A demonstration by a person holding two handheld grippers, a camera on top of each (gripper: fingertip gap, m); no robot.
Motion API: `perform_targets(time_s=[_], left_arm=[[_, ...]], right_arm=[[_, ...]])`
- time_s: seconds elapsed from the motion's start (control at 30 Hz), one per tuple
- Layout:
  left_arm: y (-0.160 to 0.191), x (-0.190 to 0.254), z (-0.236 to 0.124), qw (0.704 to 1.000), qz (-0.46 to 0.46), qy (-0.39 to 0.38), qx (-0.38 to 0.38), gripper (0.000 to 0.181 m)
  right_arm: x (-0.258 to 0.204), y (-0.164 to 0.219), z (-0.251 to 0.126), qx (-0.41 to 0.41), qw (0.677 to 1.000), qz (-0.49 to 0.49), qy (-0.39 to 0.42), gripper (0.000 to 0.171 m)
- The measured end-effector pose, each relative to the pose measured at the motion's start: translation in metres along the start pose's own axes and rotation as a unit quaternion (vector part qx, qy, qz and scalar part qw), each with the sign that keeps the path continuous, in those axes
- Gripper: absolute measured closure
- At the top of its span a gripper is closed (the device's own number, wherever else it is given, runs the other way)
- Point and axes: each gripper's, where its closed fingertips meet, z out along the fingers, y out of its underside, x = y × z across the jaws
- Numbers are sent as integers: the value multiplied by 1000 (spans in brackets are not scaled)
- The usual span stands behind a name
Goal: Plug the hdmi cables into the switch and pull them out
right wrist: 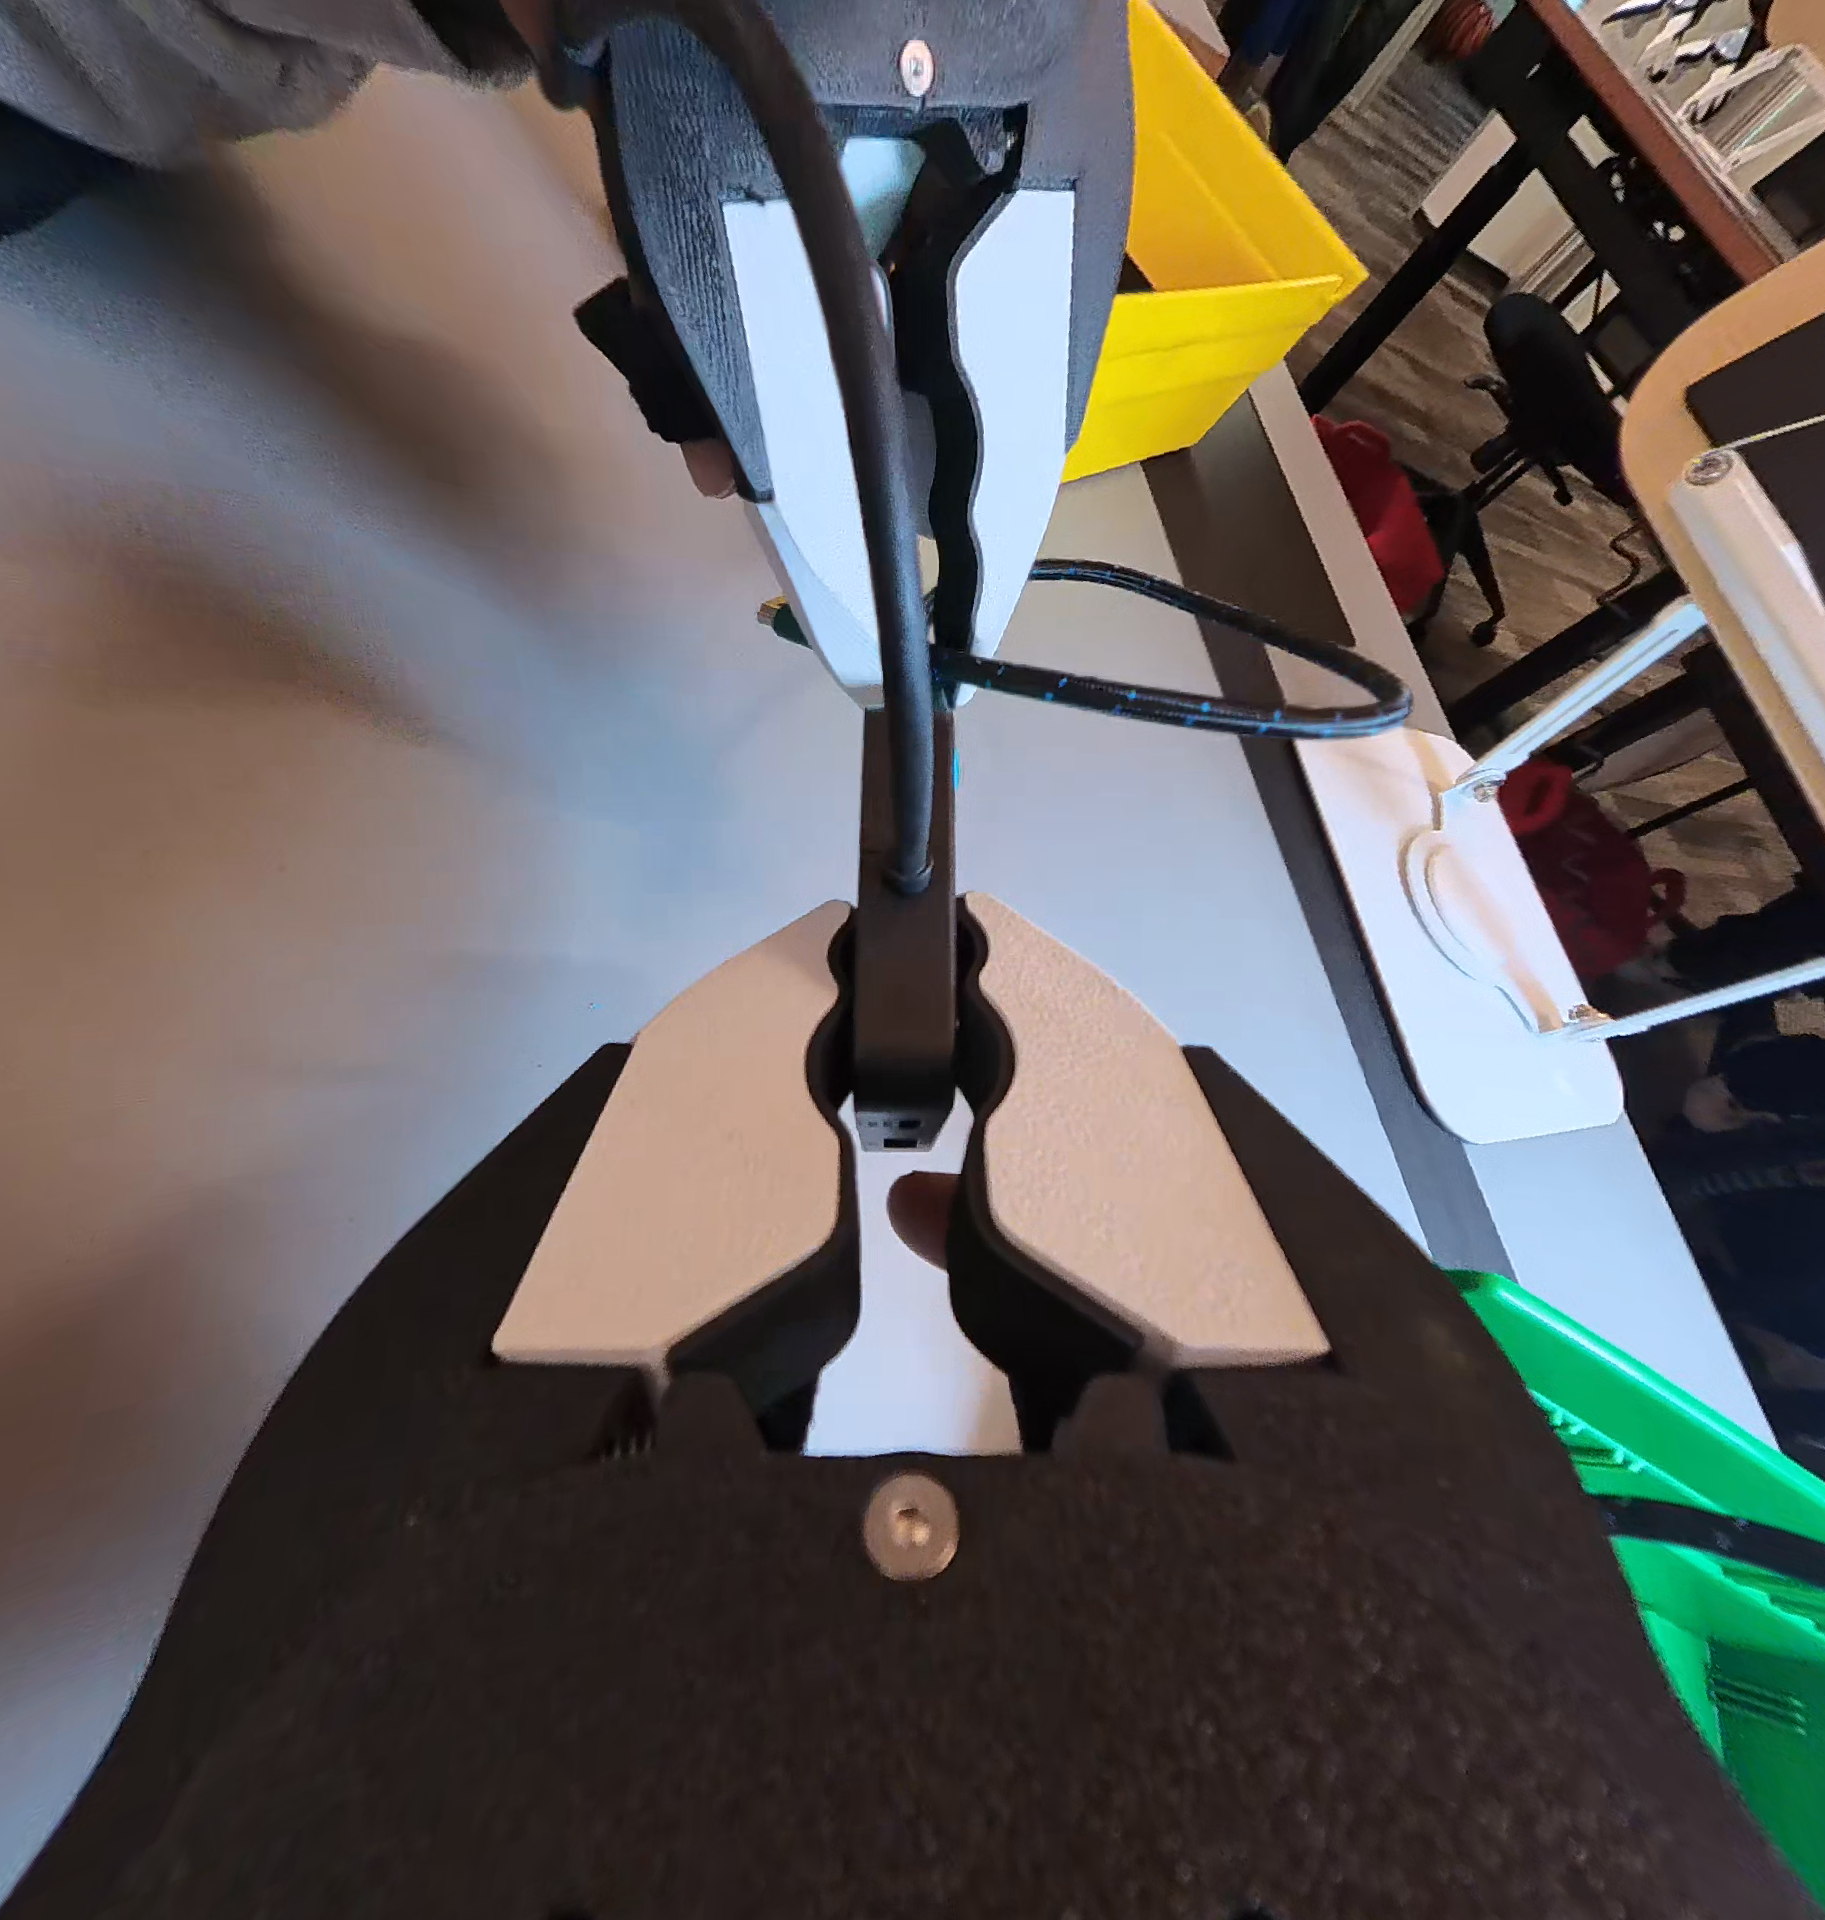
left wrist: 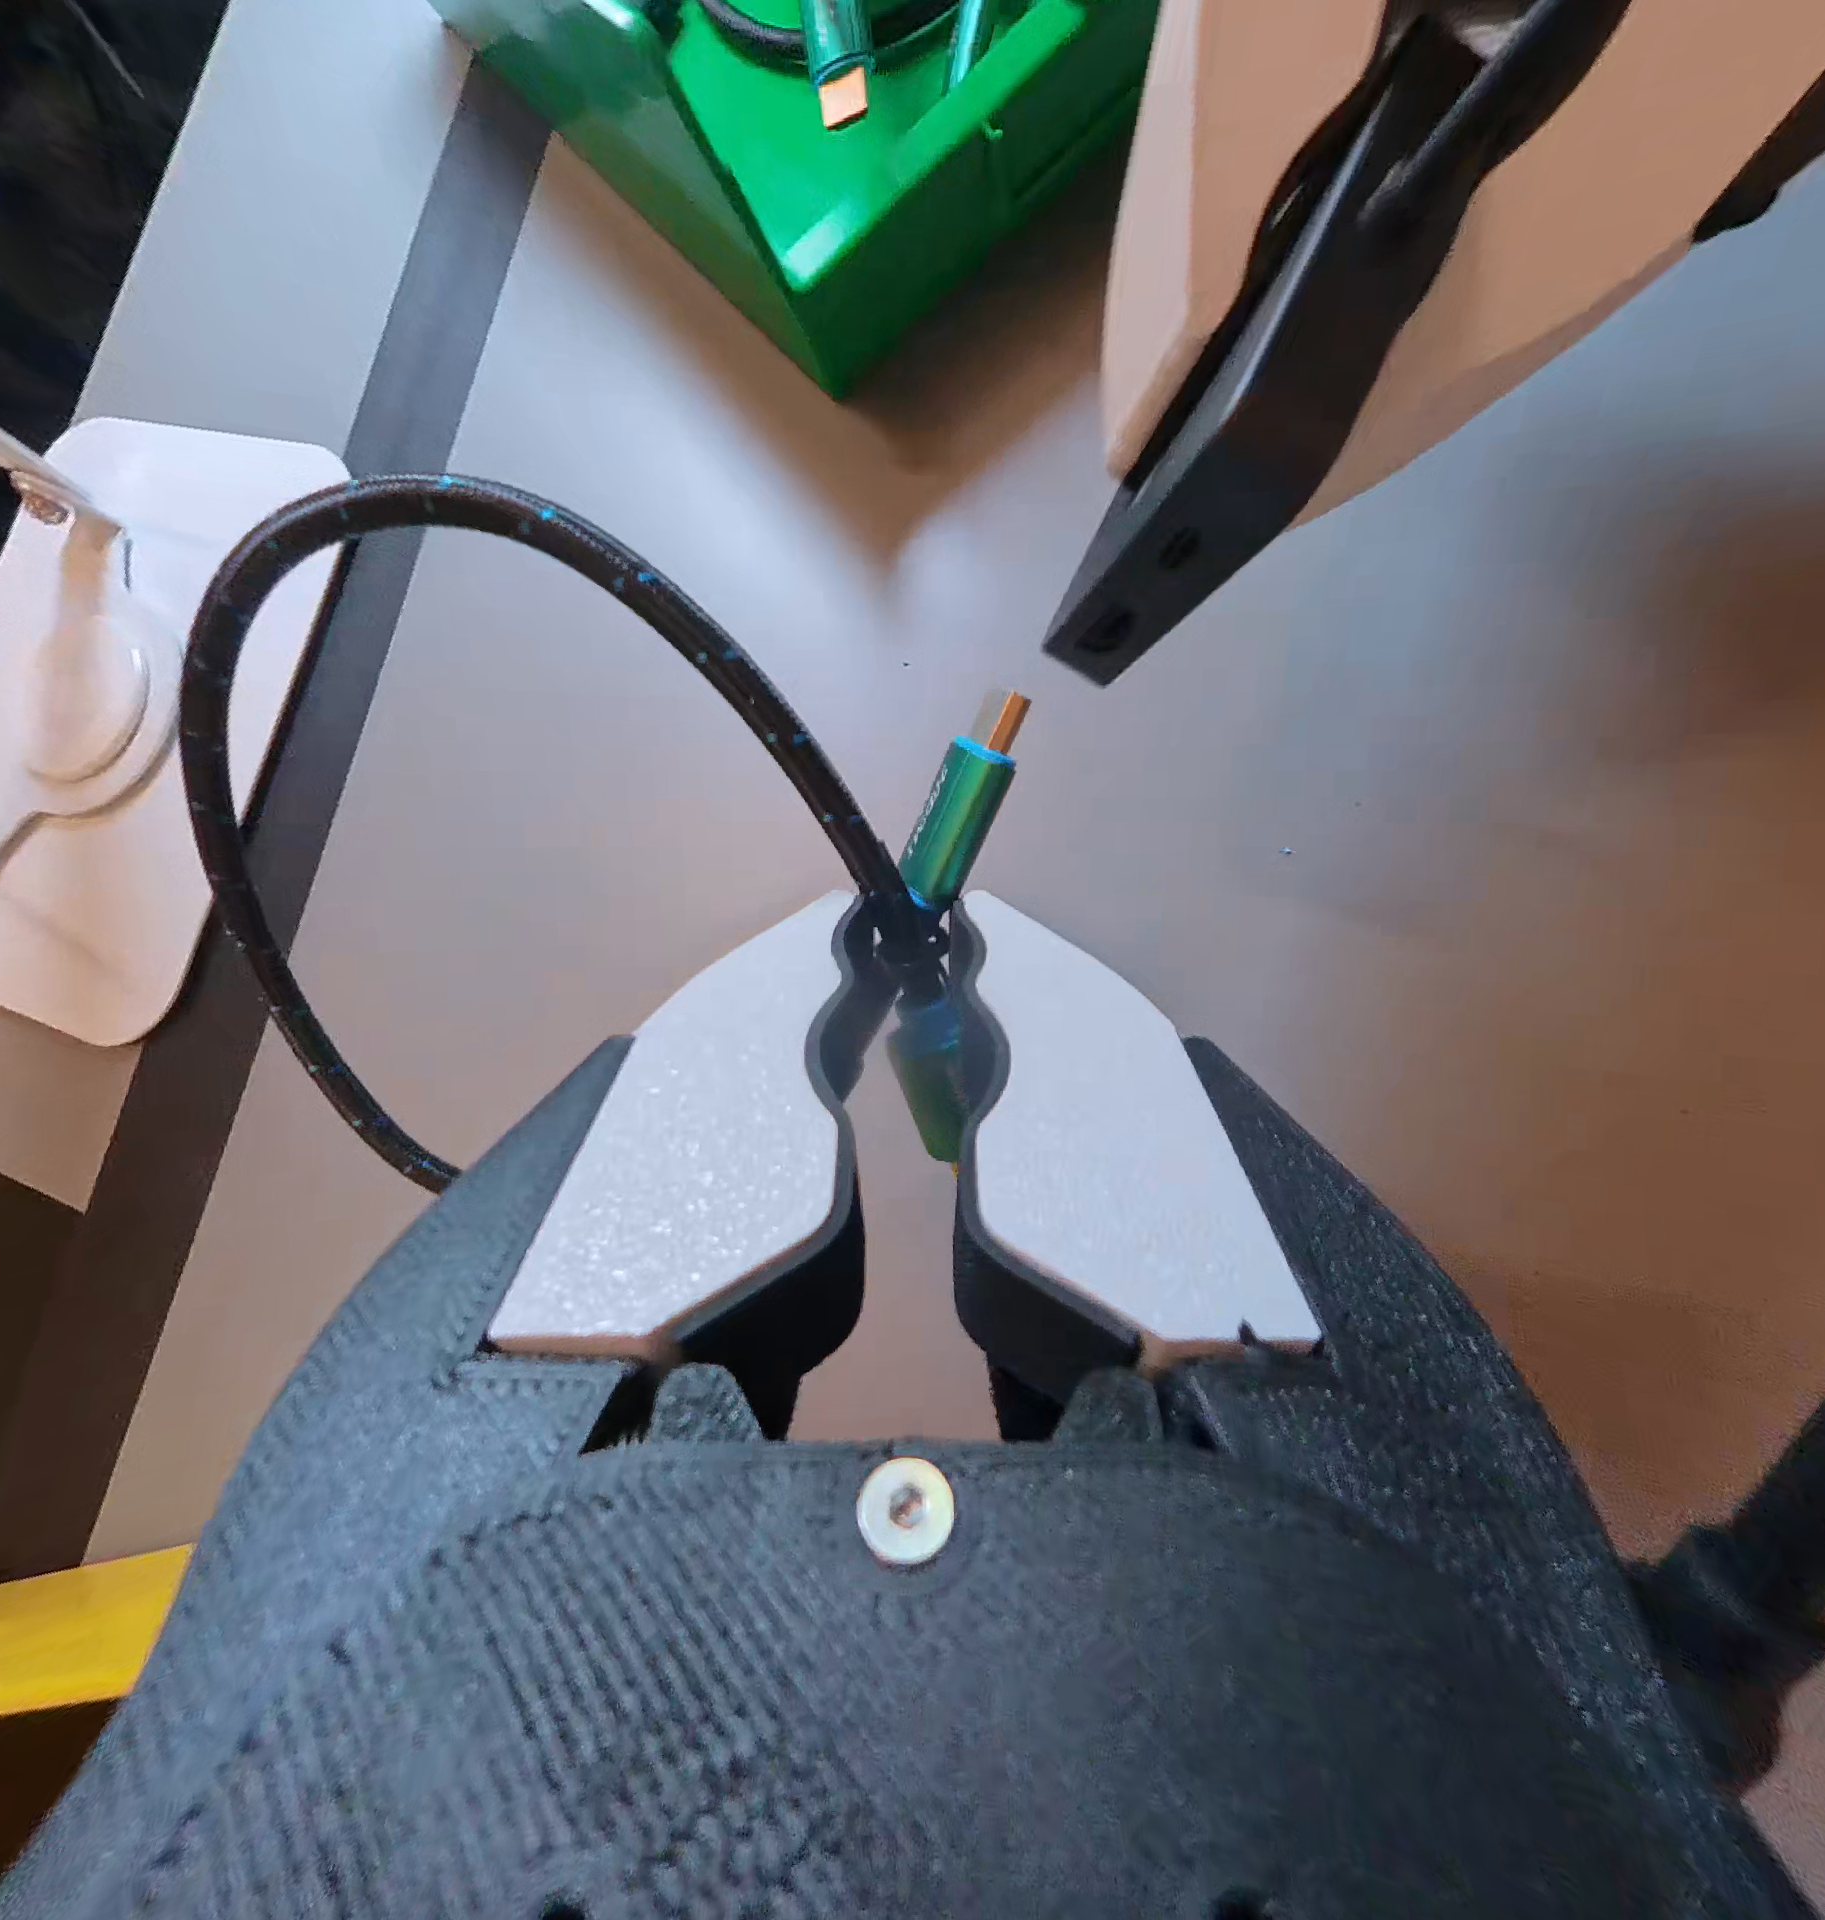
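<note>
My left gripper (left wrist: 903, 920) is shut on a black braided HDMI cable (left wrist: 264, 644) just behind its green plug (left wrist: 958, 821). The plug's orange tip points up and right, a short gap from the end of the black switch (left wrist: 1178, 551). The cable loops out to the left, and its second green plug (left wrist: 929, 1091) hangs between my fingers. My right gripper (right wrist: 903, 920) is shut on the black switch (right wrist: 903, 997), whose own black lead (right wrist: 892, 520) arcs up past the left gripper (right wrist: 887, 665) opposite. The right gripper shows in the left wrist view (left wrist: 1407, 208), holding the switch in the air.
A green bin (left wrist: 835, 197) with more green-plugged cables stands at the table's far side; it also shows in the right wrist view (right wrist: 1718, 1558). A yellow bin (right wrist: 1199, 312) and a white lamp base (right wrist: 1459, 935) sit near the table edge. Chairs and desks stand beyond.
</note>
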Motion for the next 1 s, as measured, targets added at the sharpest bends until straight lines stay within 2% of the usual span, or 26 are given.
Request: perform_targets(time_s=[0.27,0.5,0.63,1.0], left_arm=[[3,12,1,999,21,2,-40,168],[8,18,2,998,28,23,-44,168],[4,22,0,998,-7,62,-13,169],[1,39,-13,985,-11,165,50,170]], right_arm=[[-7,5,8,-17,1000,-16,-8,158],[-13,11,16,-44,998,-53,1,158],[-11,9,15,-40,997,-69,13,158],[-32,-5,9,-1,997,-49,-59,158]])
